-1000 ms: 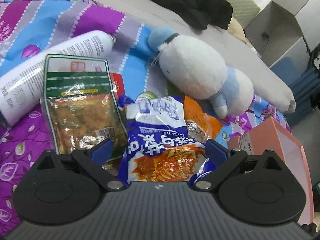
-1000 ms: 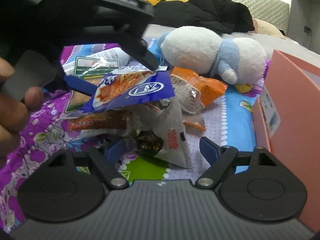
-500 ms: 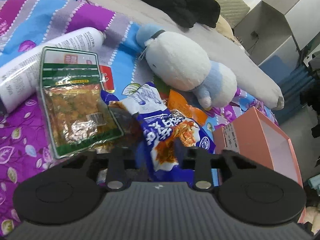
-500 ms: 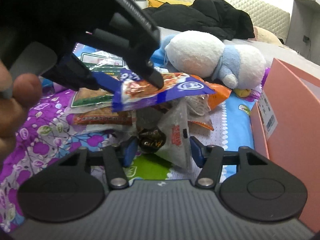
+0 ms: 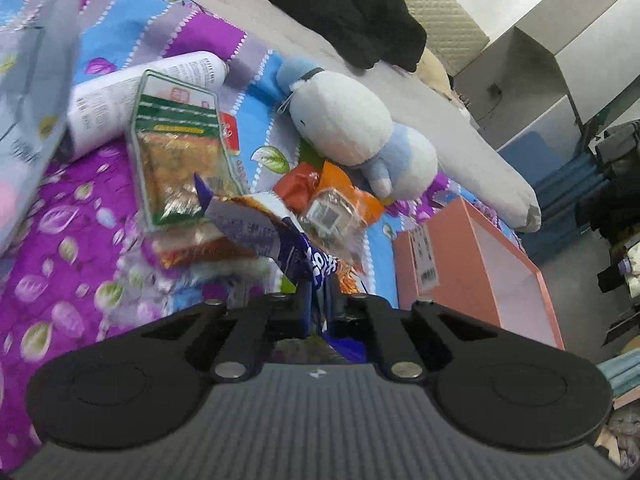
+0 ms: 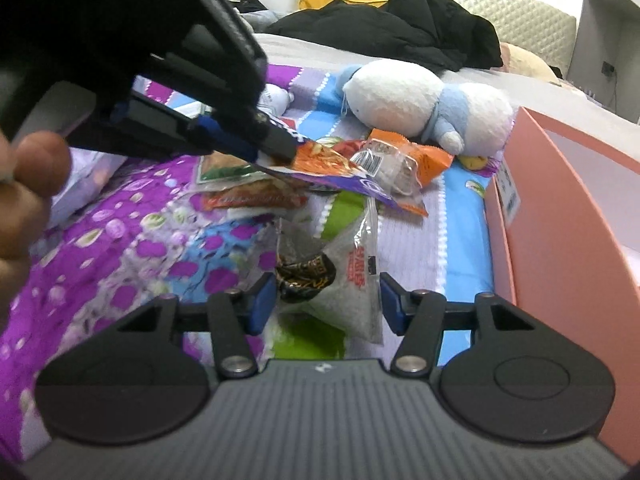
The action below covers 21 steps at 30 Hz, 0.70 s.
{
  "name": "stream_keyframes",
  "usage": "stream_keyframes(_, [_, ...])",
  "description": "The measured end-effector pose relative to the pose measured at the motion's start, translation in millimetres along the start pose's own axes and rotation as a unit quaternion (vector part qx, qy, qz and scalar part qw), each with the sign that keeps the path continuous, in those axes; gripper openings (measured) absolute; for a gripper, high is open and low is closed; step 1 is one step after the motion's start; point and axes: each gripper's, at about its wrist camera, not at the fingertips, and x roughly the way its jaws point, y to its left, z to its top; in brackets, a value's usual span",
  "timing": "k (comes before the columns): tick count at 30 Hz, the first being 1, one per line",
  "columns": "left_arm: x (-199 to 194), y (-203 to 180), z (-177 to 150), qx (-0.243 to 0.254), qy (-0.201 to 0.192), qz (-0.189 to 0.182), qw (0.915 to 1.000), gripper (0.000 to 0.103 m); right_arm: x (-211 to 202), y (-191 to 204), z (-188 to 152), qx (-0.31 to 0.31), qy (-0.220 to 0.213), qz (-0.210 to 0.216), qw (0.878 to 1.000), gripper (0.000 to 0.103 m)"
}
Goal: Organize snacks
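Observation:
My left gripper (image 5: 318, 312) is shut on the blue noodle packet (image 5: 260, 232), which hangs crumpled above the snack pile. In the right wrist view the same left gripper (image 6: 280, 148) holds this packet (image 6: 332, 168) in the air at the upper left. My right gripper (image 6: 326, 306) is shut on a clear triangular packet (image 6: 352, 280) with a dark sweet inside, and both blue pads touch its sides. On the flowered bedding lie a green packet (image 5: 176, 148), an orange packet (image 5: 336, 204) and a flat red-orange packet (image 6: 252, 200).
An open pink box (image 5: 472, 264) stands at the right edge of the bed, close beside the right gripper (image 6: 560, 220). A white and blue plush toy (image 5: 348, 120) lies behind the pile. There is a white bottle (image 5: 132, 96) at the left and black clothes (image 5: 352, 12) farther back.
The left jaws closed on the blue packet and lifted it off the pile. The right jaws narrowed onto the clear triangular packet. Both views shifted a little toward the pink box.

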Motion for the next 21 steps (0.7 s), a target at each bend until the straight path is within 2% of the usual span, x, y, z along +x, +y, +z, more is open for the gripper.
stream_keyframes(8, [-57.6, 12.2, -50.0, 0.002, 0.007, -0.002, 1.0, 0.007, -49.7, 5.7, -30.0, 0.004, 0.022, -0.007, 1.0, 0.058])
stream_keyframes(14, [-98.9, 28.8, -96.6, -0.012, 0.013, -0.013, 0.9997, 0.007, -80.6, 11.9, -53.3, 0.028, 0.041, 0.007, 0.999, 0.058])
stream_keyframes(17, [-115.3, 39.2, -118.0, -0.021, 0.02, -0.012, 0.9995, 0.007, -95.2, 10.6, -61.9, 0.059, 0.047, 0.03, 0.997, 0.058])
stream_keyframes(21, [-133.6, 54.3, -139.8, -0.027, 0.028, -0.009, 0.9992, 0.007, -102.7, 11.5, -70.3, 0.059, 0.056, 0.03, 0.996, 0.058])
